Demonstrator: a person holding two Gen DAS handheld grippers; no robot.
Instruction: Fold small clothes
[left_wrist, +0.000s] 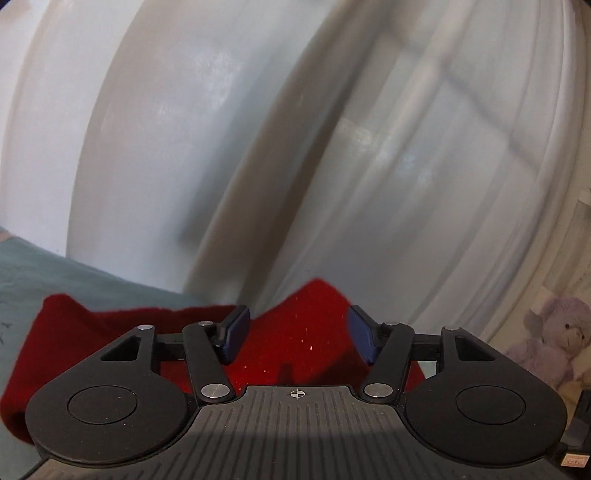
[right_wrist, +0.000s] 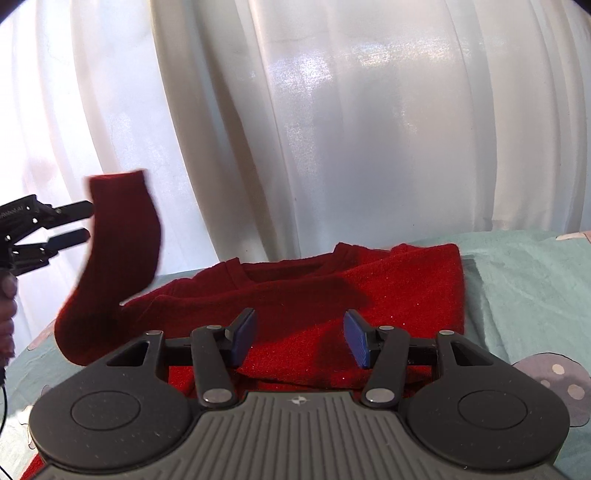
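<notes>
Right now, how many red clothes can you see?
1: a red sweater on the green bedsheet, its sleeve in the air beside the open left gripper. More may be hidden underneath.

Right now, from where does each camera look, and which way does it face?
Left wrist: sits on the left gripper, facing forward and slightly up over the red sweater toward the white curtain; its own open blue fingers show.
Right wrist: sits on the right gripper, low over the sweater on the green bedsheet, facing the curtain; its open fingers, the left gripper beside the lifted sleeve, and the person's hand show.
Shared: sweater, bedsheet, curtain.
</notes>
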